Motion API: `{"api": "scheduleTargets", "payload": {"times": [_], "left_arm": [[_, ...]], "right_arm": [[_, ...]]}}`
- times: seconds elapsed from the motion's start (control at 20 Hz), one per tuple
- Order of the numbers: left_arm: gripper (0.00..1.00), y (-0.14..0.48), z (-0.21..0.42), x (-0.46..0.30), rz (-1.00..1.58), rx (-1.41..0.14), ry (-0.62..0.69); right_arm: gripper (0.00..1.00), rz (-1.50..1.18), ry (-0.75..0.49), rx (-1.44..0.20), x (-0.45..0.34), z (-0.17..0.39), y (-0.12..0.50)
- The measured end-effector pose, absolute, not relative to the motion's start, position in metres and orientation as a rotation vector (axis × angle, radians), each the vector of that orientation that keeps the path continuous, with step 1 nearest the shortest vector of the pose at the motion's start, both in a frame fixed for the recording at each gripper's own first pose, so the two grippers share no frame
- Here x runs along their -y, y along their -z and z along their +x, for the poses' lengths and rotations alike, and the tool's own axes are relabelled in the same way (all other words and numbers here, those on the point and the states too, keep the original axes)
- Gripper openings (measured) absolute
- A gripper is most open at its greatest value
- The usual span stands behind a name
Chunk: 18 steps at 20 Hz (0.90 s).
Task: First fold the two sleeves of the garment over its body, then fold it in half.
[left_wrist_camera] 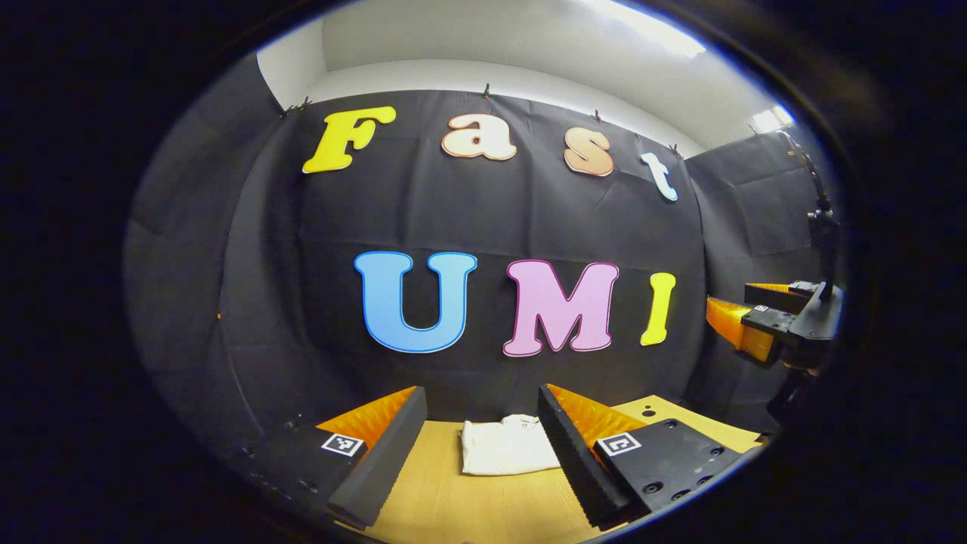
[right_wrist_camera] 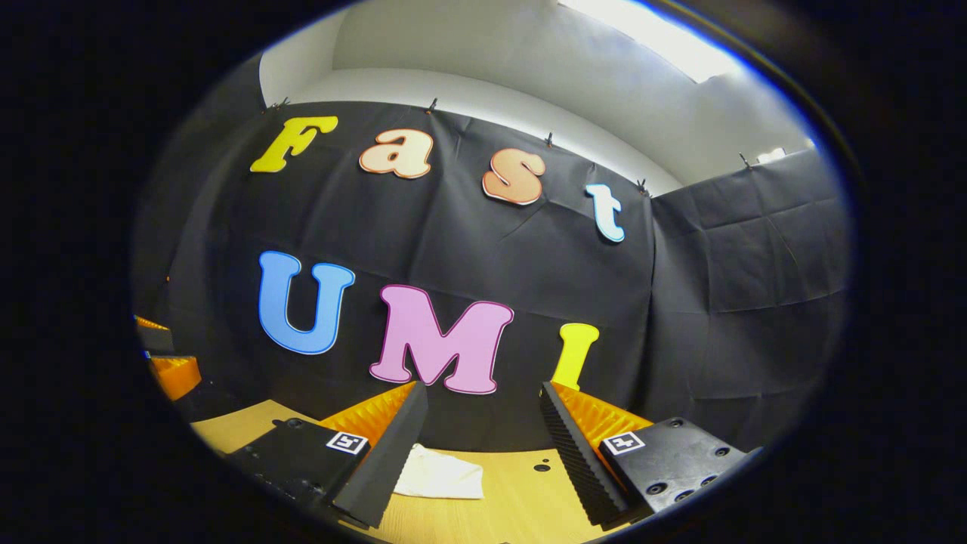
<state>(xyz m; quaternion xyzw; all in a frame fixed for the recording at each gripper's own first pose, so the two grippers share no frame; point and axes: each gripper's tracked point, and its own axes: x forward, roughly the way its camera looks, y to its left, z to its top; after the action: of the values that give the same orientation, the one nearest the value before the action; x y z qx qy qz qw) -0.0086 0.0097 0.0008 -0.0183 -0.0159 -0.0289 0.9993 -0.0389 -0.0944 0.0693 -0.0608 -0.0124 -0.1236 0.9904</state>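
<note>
A white garment lies folded into a small flat rectangle on the wooden table, close to the booth's back wall. My left gripper is held above the table in front of it, open, with nothing between its fingers. In the right gripper view the folded garment lies low and left, partly behind the left finger. My right gripper is open too, raised off the table and holding nothing. The right gripper also appears at the right edge of the left gripper view, and the left gripper at the left edge of the right gripper view.
The black cloth wall stands just behind the table. Small dark holes mark the tabletop to the right of the garment. A dark stand rises at the far right.
</note>
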Motion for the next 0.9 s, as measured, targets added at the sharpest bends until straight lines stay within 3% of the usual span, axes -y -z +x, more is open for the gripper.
{"api": "scheduleTargets", "payload": {"times": [0.45, 0.9], "left_arm": [[0.96, 0.032, -0.070, -0.015, -0.077, 0.030, 0.046], [0.95, 0.022, -0.079, 0.017, -0.034, 0.049, 0.085]], "right_arm": [[0.96, -0.094, 0.131, 0.034, 0.044, -0.116, -0.059], [0.96, -0.012, 0.188, -0.140, 0.055, -0.147, -0.003]]}}
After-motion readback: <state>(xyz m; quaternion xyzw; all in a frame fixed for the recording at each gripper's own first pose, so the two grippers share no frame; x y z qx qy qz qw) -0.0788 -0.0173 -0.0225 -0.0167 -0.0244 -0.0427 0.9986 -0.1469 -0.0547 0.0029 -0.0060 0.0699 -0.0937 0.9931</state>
